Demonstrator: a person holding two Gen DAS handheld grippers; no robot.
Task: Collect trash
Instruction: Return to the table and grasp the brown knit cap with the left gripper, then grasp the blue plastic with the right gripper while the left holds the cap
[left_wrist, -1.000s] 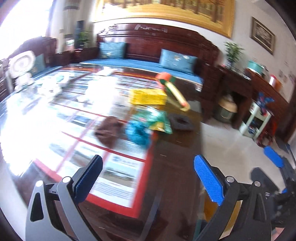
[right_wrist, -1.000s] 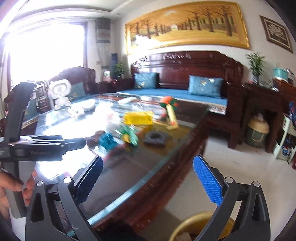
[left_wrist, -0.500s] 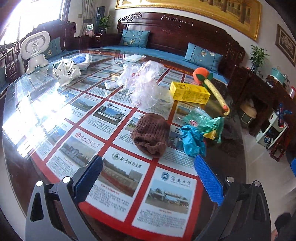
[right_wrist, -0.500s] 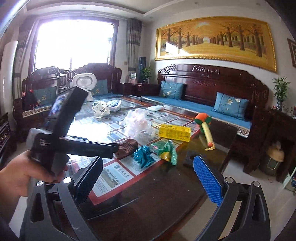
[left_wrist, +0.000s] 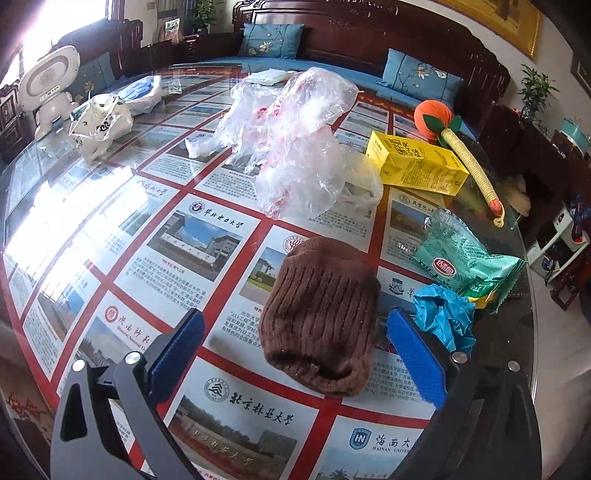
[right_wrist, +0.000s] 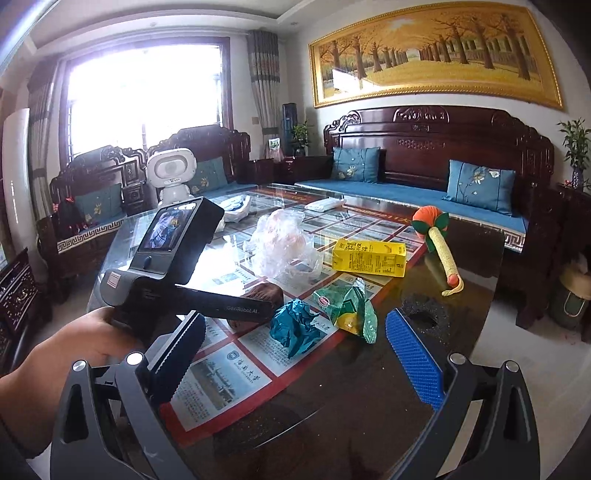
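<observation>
My left gripper (left_wrist: 295, 354) is open and empty, low over the glass table (left_wrist: 66, 206), its jaws on either side of a brown knitted hat (left_wrist: 321, 314). A crumpled blue wrapper (left_wrist: 445, 317) lies just right of its right finger. A green snack packet (left_wrist: 461, 262), a yellow carton (left_wrist: 413, 162) and a clear plastic bag (left_wrist: 295, 147) lie farther off. My right gripper (right_wrist: 295, 354) is open and empty above the table's near edge. It sees the blue wrapper (right_wrist: 293, 326), green packet (right_wrist: 349, 306), carton (right_wrist: 369, 253), bag (right_wrist: 280, 245) and the left gripper's body (right_wrist: 166, 266).
An orange and yellow plush toy (left_wrist: 461, 147) lies by the carton. A black ring (right_wrist: 424, 314) sits on the dark table part. A white robot toy (left_wrist: 48, 88) and a white figurine (left_wrist: 99, 125) stand at the far left. Wooden sofas surround the table.
My left gripper has moved forward and down over the table, and now straddles the brown hat. My right gripper has swung up and left, from the yellow bin at the floor to the table.
</observation>
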